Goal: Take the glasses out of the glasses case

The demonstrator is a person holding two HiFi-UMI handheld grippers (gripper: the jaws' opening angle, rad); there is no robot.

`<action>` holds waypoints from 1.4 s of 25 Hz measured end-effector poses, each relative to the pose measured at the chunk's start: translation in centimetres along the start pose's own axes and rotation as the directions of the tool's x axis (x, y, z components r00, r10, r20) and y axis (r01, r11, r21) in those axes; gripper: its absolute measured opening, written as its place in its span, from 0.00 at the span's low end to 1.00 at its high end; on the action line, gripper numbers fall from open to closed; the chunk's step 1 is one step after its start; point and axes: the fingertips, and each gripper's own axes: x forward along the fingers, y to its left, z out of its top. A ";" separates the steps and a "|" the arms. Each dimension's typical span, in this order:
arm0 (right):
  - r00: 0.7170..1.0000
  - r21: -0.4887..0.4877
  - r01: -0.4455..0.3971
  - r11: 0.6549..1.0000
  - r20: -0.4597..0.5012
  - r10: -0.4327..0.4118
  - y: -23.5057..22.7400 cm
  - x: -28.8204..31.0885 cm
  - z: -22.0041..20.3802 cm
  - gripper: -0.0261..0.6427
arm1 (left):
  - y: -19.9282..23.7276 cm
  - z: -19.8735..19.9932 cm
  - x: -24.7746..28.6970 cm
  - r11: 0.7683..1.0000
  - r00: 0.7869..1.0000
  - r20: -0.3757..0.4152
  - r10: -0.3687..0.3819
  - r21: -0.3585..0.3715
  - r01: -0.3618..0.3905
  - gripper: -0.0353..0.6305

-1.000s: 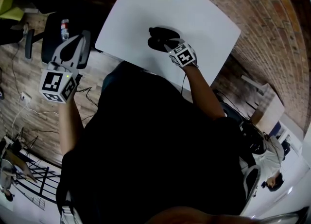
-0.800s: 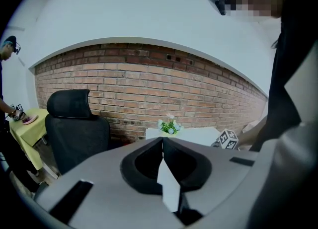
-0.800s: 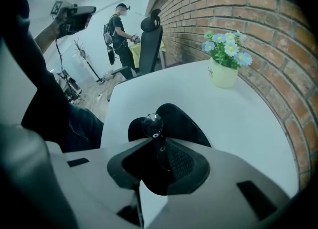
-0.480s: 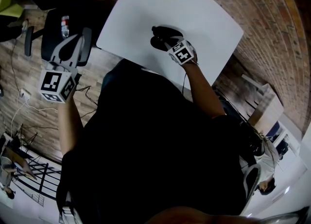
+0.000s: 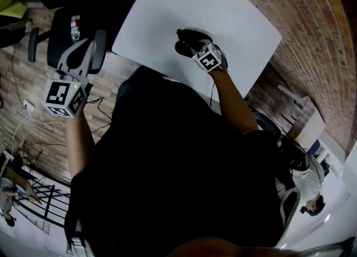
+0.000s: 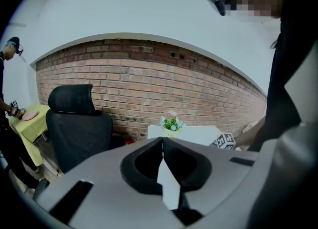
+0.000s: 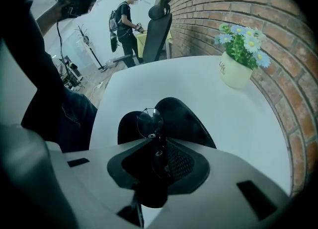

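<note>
Clamping glasses w/ right gripper, over open case on table. Left gripper is hanging off-table, jaws together, empty. Glasses are looking light, thin, fragile: gentle hold nr bridge prob best.

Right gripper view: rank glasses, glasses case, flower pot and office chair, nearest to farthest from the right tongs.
1. glasses, clamped in the right tongs.
2. glasses case, open on the table, just beyond.
3. flower pot, far right.
4. office chair, past the table's far end.

The cream flower pot bears the word "Life"; smaller print beneath is unreadable.
</note>
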 end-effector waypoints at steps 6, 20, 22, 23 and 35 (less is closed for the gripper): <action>1.000 -0.022 -0.004 1.000 -0.027 0.003 0.1 0.5 -0.2 0.17 | 0.0 -0.2 0.0 1.000 1.000 0.004 -0.004 -0.003 0.004 0.07; 0.999 -0.073 0.015 0.997 -0.035 -0.017 -0.5 1.4 0.0 0.15 | -0.3 -1.1 -0.6 1.000 1.000 -0.001 0.000 -0.015 0.000 0.07; 0.999 -0.083 0.016 0.996 -0.033 -0.019 -0.6 1.4 0.2 0.15 | -0.4 -1.2 -0.6 1.000 1.000 0.001 0.002 -0.016 -0.002 0.07; 0.999 -0.088 0.017 0.996 -0.033 -0.020 -0.6 1.4 0.2 0.15 | -0.5 -1.2 -0.6 1.000 1.000 0.002 0.002 -0.017 -0.002 0.07; 0.998 -0.142 0.028 0.990 -0.051 -0.035 -0.8 1.9 0.4 0.12 | -0.5 -1.8 -1.0 1.000 1.000 -0.003 0.012 -0.027 -0.012 0.07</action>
